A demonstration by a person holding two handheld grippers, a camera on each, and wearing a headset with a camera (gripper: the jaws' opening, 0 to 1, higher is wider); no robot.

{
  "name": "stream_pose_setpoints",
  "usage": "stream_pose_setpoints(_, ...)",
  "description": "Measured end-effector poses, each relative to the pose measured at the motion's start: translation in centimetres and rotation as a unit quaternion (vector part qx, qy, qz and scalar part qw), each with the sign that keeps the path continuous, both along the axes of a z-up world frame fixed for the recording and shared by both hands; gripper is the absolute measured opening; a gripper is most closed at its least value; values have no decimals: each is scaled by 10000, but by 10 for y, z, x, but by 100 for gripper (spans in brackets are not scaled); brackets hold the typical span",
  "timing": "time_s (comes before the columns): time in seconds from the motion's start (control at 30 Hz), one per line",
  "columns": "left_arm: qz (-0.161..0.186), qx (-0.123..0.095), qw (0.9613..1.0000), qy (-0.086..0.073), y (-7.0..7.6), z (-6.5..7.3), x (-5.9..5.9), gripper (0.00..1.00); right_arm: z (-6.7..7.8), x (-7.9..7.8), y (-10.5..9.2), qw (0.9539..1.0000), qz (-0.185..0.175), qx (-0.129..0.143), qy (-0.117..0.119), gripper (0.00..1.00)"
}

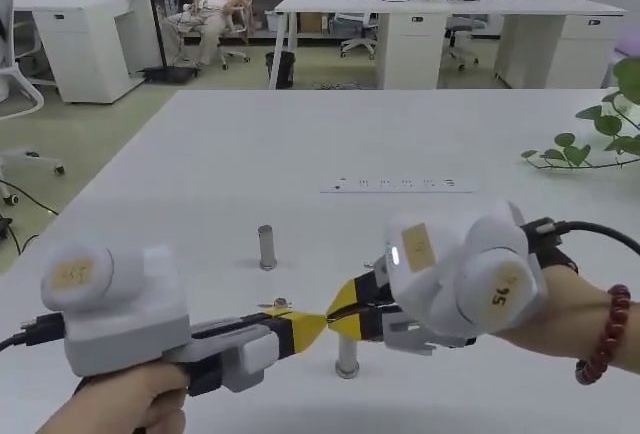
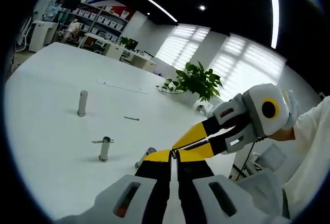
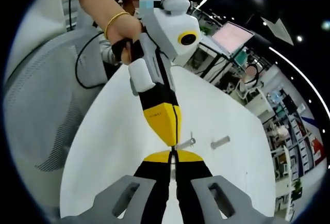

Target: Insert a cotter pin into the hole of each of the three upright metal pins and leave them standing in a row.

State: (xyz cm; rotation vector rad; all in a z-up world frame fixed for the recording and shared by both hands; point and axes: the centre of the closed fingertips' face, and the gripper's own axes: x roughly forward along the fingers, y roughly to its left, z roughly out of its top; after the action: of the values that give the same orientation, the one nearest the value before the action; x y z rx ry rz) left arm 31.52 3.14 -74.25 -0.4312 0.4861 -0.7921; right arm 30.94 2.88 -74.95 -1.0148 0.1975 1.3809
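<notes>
My left gripper [image 1: 318, 323] reaches in from the lower left and my right gripper [image 1: 336, 320] from the right. Their yellow tips touch above the table. Both sets of jaws are closed, and I cannot make out anything pinched between the tips. One bare metal pin [image 1: 266, 246] stands upright farther back. A second pin [image 2: 104, 148] stands with a cotter pin [image 2: 97, 141] through its top. A third pin [image 1: 347, 360] stands just under the right gripper. A loose cotter pin [image 2: 131, 118] lies on the white table [image 1: 200, 174].
A white power strip [image 1: 400, 185] lies toward the back of the table. Plant leaves [image 1: 600, 139] hang over its right edge. A person's hand with a bead bracelet [image 1: 605, 334] holds the right gripper. Desks, chairs and a seated person are behind.
</notes>
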Motion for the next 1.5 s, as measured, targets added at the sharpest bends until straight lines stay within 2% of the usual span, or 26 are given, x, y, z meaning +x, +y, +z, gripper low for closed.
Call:
stream_pose_setpoints(0.13, 24, -4, 10000, -22, 0, 2, 0, 1, 1, 0, 1, 10000, 19, 50, -18, 3)
stream_pose_setpoints(0.23, 31, 26, 10000, -72, 0, 4, -1, 0, 2, 1, 3, 9999, -30, 148, 72, 4)
stream_pose_setpoints(0.4, 7, 153, 9998, -154, 0, 4, -2, 0, 2, 1, 4, 9985, -157, 350, 386, 5)
stream_pose_setpoints(0.47, -13, 295, 9994, -200, 1, 2, -3, 0, 1, 0, 5, 9965, -244, 491, 624, 6)
stream_pose_setpoints(0.53, -36, 392, 9989, -251, 2, 1, -3, 0, 2, 1, 5, 9939, -384, 622, 824, 7)
stream_pose_setpoints(0.63, -91, 563, 9977, -376, 7, -1, -3, 0, 4, 2, 4, 9873, -578, 835, 1221, 9)
stream_pose_setpoints(0.73, -155, 798, 9954, -505, 11, -3, -3, 0, 4, 4, 2, 9831, -688, 921, 1427, 12)
stream_pose_setpoints(0.83, -229, 910, 9936, -633, 15, -3, -2, 0, 4, 3, 0, 9758, -803, 1061, 1734, 14)
stream_pose_setpoints(0.93, -371, 1108, 9899, -803, 16, -3, -4, 0, 3, 3, -3, 9685, -885, 1161, 2018, 15)
stream_pose_setpoints(1.0, -476, 1157, 9880, -905, 15, -1, -6, 0, 4, 1, -4, 9644, -888, 1225, 2169, 16)
stream_pose_setpoints(1.1, -624, 1269, 9846, -1031, 13, 1, -8, 0, 6, 0, -6, 9551, -923, 1364, 2464, 17)
stream_pose_setpoints(1.27, -893, 1367, 9792, -1205, 9, 3, -14, 0, 6, -6, -9, 9495, -815, 1375, 2701, 17)
stream_pose_setpoints(1.37, -1050, 1407, 9758, -1304, 6, 5, -18, 0, 5, -9, -11, 9490, -754, 1378, 2735, 17)
stream_pose_setpoints(1.5, -1193, 1385, 9735, -1376, 3, 7, -23, 0, 2, -13, -13, 9484, -680, 1357, 2783, 18)
